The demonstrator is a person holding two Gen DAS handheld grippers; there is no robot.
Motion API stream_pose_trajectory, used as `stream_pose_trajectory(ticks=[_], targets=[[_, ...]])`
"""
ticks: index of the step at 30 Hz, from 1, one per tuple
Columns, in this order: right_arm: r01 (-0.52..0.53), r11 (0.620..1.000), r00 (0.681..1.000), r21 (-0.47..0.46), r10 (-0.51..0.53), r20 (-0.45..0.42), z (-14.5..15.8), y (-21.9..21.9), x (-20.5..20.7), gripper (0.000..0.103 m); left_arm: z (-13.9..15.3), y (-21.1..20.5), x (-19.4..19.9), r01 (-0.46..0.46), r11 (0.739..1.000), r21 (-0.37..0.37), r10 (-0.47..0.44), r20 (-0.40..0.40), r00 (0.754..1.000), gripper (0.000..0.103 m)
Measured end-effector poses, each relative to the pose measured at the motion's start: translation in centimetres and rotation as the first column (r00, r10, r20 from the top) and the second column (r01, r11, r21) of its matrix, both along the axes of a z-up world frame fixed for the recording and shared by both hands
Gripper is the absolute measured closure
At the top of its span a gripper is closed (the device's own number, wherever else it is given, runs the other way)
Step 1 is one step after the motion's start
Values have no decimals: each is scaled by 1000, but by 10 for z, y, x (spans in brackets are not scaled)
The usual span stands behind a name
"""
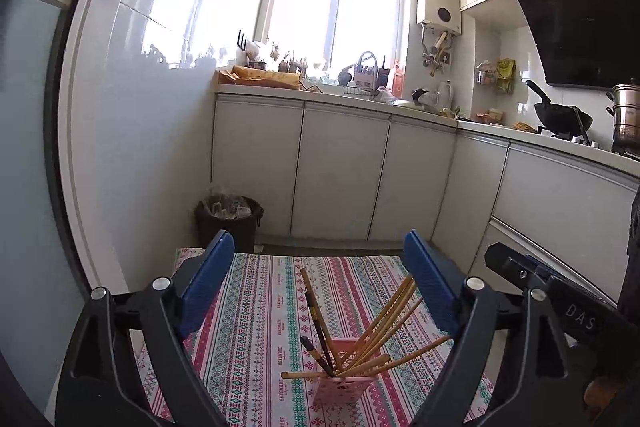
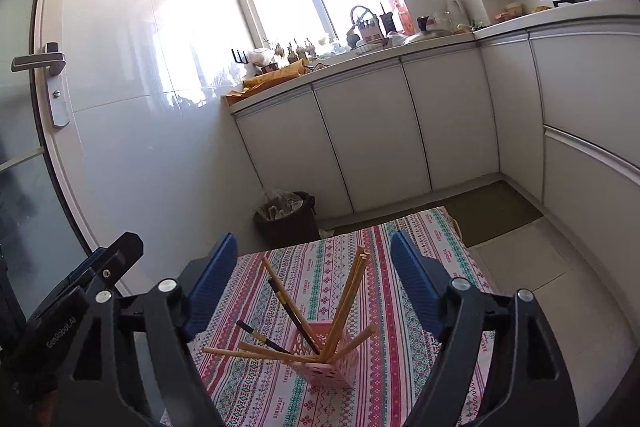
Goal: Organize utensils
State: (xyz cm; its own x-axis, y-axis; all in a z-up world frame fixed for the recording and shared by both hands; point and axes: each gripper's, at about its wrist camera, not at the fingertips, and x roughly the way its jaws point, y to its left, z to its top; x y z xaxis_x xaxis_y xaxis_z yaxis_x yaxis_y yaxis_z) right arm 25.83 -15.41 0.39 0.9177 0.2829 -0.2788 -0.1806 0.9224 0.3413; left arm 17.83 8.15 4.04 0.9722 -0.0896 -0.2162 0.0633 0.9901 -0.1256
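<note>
On tablecloth (image 2: 384, 367): pink holder (image 2: 328, 367), chopsticks (image 2: 348, 299) splayed; both jaws wide.

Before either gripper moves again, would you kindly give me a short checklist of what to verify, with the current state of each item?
1. Left gripper empty, jaws wide apart: ok.
2. Right gripper empty, jaws wide apart: ok.
3. Pink perforated plastic holder standing upright on the patterned striped tablecloth: ok.
4. Wooden chopsticks and dark-handled chopsticks all inside the holder: ok; none lies loose on the visible cloth.
5. Chopsticks tidy: not ok; they splay in several directions, some leaning nearly flat over the rim.
6. Holder stable against tipping under the leaning sticks: cannot tell.
</note>
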Motion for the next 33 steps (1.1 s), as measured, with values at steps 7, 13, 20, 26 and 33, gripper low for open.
stream_pose_trajectory(ticks=[7,13,20,26,33], targets=[[33,999,999,2,-33,-18,-6,-17,-17,11,0,-9,-16,-7,1000,16,7,4,1000,8],[58,998,998,-13,-58,-28,-10,-28,-35,7,-8,-17,-25,4,1000,20,-4,-27,1000,7],[64,996,997,-54,-67,-46,-18,-32,-60,7,-22,-28,-42,30,999,38,-27,-77,997,7],[96,993,990,-70,-102,-93,-35,-41,-84,7,-35,-40,-59,57,997,60,-50,-118,992,7],[170,980,976,-108,-182,-118,-41,-51,-114,7,-44,-47,-80,47,998,43,-40,-150,988,7]])
